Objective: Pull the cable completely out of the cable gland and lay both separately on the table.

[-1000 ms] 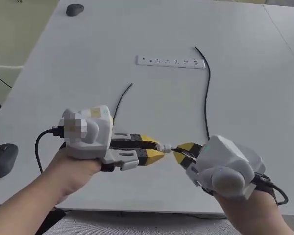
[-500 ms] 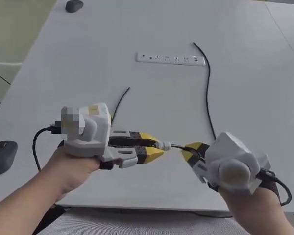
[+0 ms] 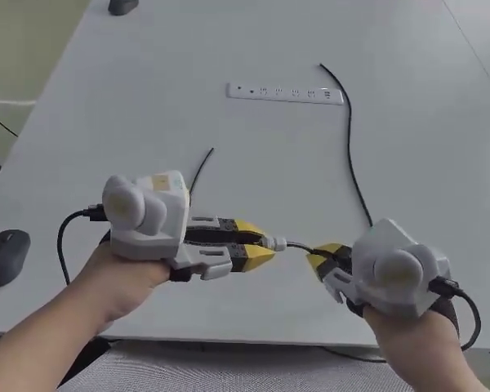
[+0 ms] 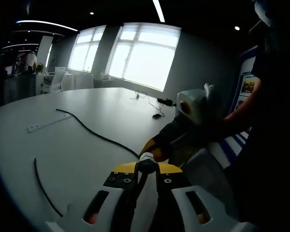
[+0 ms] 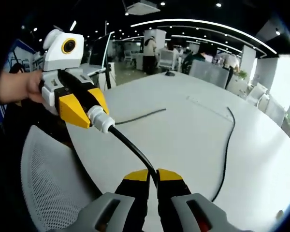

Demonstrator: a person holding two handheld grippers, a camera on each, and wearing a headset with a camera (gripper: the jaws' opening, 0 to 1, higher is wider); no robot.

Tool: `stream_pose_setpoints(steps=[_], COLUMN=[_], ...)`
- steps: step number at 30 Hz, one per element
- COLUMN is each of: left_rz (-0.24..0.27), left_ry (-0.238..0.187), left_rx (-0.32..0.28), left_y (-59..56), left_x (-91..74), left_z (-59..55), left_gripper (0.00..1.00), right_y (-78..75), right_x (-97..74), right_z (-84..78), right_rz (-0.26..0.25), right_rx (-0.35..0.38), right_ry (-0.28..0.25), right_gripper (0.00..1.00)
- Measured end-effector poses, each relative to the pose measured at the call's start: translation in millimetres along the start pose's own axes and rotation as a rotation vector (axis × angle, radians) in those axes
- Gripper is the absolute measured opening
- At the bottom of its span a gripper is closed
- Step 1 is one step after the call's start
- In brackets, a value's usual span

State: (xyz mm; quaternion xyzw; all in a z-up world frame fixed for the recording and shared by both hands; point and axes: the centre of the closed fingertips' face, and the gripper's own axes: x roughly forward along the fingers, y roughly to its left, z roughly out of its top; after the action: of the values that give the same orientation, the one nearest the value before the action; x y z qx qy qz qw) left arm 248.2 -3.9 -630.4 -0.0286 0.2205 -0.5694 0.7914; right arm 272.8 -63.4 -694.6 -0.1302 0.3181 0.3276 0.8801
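A small white cable gland (image 3: 275, 242) is pinched in the yellow tips of my left gripper (image 3: 265, 249), which is shut on it above the table's near edge. A black cable (image 3: 298, 247) runs out of the gland to my right gripper (image 3: 317, 258), which is shut on the cable a short way to the right. In the right gripper view the gland (image 5: 100, 119) sits at the left gripper (image 5: 77, 104), and the cable (image 5: 133, 147) leads down into my right gripper (image 5: 152, 174). In the left gripper view the gland (image 4: 147, 162) sits between my left gripper's (image 4: 147, 167) tips.
A white power strip (image 3: 284, 93) lies farther back on the white table (image 3: 147, 98). A long black cable (image 3: 349, 147) runs from it toward the right gripper. A short black wire (image 3: 200, 168) lies mid-table. One dark mouse (image 3: 4, 257) sits at left, another (image 3: 122, 6) at the far edge.
The two grippers have drawn apart: the right one has moved right and toward me, and a longer stretch of black cable now shows between gland and right gripper.
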Motion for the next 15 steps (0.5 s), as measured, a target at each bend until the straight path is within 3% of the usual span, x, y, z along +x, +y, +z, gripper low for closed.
stream_pose_setpoints(steps=[4,9,15], left_rz=[-0.003,0.001,0.004], left_ry=[-0.002,-0.012,-0.011], left_rx=[-0.003,-0.010,-0.009], left_y=[-1.3,-0.6,-1.3], left_x=[-0.4,-1.0,-0.3], left_z=[-0.3,-0.1,-0.8], left_gripper=[0.14,0.14,0.14], right_y=[-3.5,-10.4,-10.8], right_x=[1.9,5.1,3.6], right_z=[-8.6,-25.7,-28.0], right_rz=[-0.006,-0.011,-0.008], right_rx=[0.048,0.243,0.247], right_ry=[0.019,0.044,0.040], right_gripper=[0.00,0.00,0.00])
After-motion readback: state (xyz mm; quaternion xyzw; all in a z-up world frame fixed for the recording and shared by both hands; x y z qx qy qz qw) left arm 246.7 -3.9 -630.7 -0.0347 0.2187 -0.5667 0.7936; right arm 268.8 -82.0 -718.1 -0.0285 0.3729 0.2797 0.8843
